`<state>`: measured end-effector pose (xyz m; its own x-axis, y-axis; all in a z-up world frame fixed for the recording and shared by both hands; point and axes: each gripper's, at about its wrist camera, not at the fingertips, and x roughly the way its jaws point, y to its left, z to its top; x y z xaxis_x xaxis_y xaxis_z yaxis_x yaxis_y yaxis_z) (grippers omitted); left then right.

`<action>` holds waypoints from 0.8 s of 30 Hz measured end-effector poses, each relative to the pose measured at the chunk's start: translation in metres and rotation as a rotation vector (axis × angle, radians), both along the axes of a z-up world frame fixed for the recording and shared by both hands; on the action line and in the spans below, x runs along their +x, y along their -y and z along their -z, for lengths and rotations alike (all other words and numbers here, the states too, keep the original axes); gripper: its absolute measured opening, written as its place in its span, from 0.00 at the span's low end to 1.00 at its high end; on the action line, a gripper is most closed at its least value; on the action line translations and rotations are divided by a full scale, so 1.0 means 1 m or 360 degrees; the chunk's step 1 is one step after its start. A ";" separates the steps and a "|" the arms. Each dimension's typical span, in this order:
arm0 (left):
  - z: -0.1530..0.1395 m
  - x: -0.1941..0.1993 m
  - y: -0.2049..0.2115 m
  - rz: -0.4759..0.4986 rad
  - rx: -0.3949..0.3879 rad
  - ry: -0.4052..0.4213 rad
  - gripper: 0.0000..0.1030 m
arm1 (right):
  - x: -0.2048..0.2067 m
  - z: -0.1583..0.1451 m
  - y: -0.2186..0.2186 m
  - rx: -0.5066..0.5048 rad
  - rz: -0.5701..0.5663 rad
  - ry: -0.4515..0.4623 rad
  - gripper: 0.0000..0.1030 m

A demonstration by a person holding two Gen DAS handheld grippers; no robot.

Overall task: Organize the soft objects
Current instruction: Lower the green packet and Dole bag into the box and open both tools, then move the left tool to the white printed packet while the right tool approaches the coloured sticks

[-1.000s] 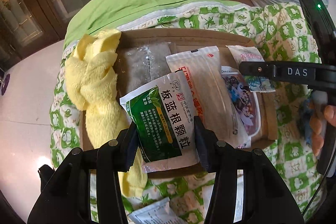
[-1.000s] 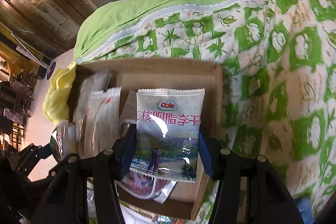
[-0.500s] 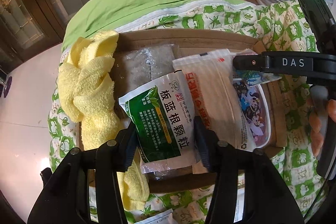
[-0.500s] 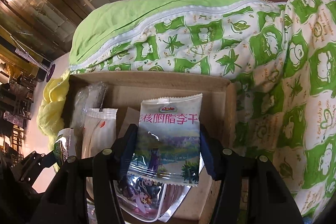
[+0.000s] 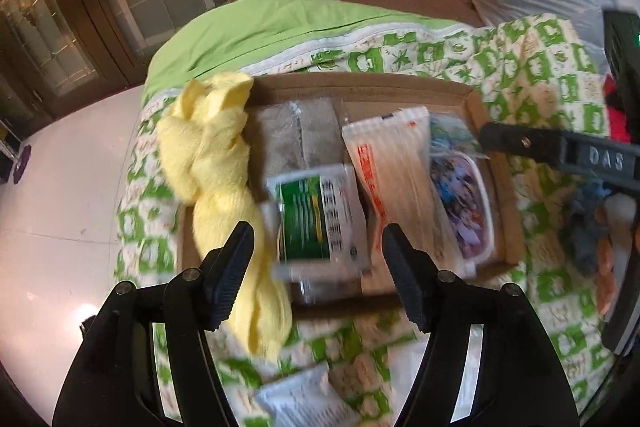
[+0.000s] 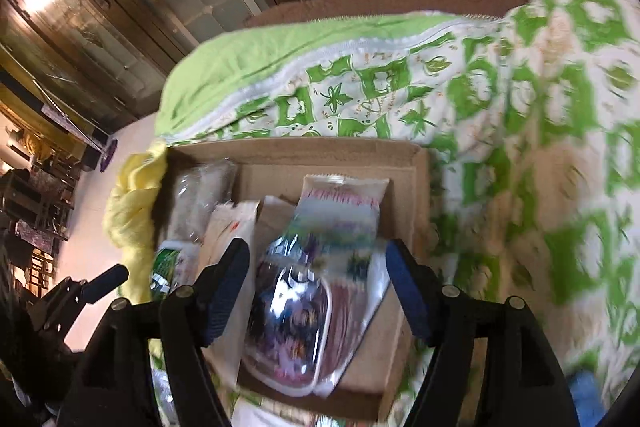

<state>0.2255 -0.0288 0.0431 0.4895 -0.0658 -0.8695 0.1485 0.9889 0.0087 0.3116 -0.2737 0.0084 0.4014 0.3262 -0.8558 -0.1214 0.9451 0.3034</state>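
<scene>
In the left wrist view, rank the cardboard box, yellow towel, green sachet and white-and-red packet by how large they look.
1. cardboard box, clearly largest.
2. yellow towel.
3. white-and-red packet and green sachet: similar. The packet looks longer, but the sachet is blurred and nearer the camera, so I won't rank them.

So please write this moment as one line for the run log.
left claw: open, above green packet | right claw: open, above fruit packet | both packets lying in cardboard box

"DAS" on right tongs (image 5: 560,151) (raised letters), packet print too blurred.
</scene>
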 end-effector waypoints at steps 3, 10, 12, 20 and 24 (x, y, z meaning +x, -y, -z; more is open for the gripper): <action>0.002 -0.032 -0.008 -0.0021 -0.0052 -0.0005 0.73 | -0.032 0.000 0.010 0.0029 0.0009 0.0012 0.76; 0.035 -0.120 -0.021 -0.0087 -0.0055 -0.0068 0.73 | -0.112 0.010 -0.001 0.0011 -0.0108 0.0108 0.76; 0.044 -0.140 -0.026 -0.0112 -0.0070 -0.0089 0.73 | -0.133 0.010 -0.015 -0.0059 -0.0159 0.0179 0.77; 0.060 -0.196 -0.046 -0.0241 -0.0120 -0.0131 0.73 | -0.176 0.018 -0.064 -0.0252 -0.0395 0.0309 0.80; 0.051 -0.205 -0.054 -0.0283 -0.0141 -0.0089 0.73 | -0.190 0.030 -0.073 -0.0294 -0.0463 0.0291 0.80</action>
<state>0.0210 0.0252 -0.0076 0.4512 -0.0601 -0.8904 -0.0307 0.9961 -0.0827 0.1217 -0.2003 -0.0211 0.4661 0.2962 -0.8337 -0.4285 0.9000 0.0801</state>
